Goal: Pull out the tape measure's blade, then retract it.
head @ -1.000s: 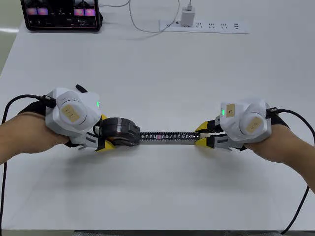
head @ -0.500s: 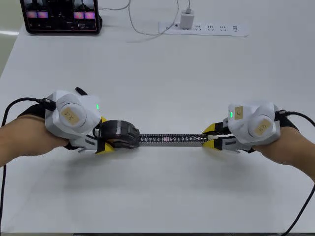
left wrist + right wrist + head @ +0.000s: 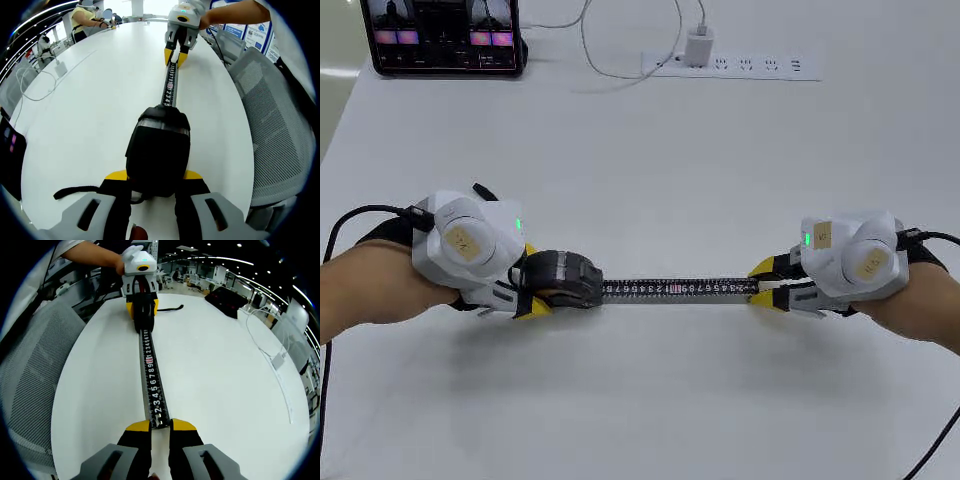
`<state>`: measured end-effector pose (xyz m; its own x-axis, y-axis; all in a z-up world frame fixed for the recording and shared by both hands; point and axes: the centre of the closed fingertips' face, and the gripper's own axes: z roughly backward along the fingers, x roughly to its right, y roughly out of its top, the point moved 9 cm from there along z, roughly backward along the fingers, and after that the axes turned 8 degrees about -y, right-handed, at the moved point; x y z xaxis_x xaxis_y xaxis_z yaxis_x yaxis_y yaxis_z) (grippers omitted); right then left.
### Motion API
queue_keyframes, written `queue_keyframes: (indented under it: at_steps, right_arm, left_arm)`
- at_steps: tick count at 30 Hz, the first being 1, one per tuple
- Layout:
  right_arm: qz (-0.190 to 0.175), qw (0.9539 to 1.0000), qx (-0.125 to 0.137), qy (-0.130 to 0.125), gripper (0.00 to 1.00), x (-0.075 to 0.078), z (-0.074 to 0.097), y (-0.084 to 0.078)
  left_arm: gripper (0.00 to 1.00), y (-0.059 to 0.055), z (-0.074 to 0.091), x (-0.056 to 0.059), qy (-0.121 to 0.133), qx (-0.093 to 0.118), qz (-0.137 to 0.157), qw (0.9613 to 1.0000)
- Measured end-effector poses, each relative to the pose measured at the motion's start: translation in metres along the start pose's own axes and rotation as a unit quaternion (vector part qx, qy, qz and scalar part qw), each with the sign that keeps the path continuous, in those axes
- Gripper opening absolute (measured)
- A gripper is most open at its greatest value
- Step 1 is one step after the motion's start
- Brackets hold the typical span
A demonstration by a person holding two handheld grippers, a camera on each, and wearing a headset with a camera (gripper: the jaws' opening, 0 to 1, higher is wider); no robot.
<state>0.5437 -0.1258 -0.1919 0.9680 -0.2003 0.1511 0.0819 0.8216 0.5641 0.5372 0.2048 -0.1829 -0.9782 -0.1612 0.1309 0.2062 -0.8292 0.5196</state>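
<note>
Left gripper [image 3: 534,279]: jaws clamped around the tape measure case [image 3: 568,277].
Right gripper [image 3: 765,283]: jaws pinched on the blade [image 3: 675,289] tip.
Blade: extended flat over the white table [image 3: 650,140], spanning between the grippers.

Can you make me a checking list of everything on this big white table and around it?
Surface: white table, smooth.
Job's things: black tape measure case; blade pulled out flat across the table, numbers up.
Clutter: dark screen device, white power strip and charger at the far edge.
Grippers: left gripper shut on the case; right gripper shut on the blade's end.
Cables: white cable near the strip; a black cable from each gripper.
Surroundings: grey mesh chair; people at the table's far end.
</note>
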Motion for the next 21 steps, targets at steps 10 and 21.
queue_keyframes:
  at_steps: [10,21]
  right_arm:
    - [-0.001,0.9999,-0.010,-0.001,0.08,0.002,0.008,-0.010]
    - [-0.004,0.9998,-0.020,-0.004,0.08,0.003,0.016,-0.019]
  left_arm:
    - [0.29,0.000,0.000,0.000,0.000,0.000,0.000,1.0000]
    - [0.29,0.000,0.000,0.001,0.000,-0.001,-0.001,1.0000]
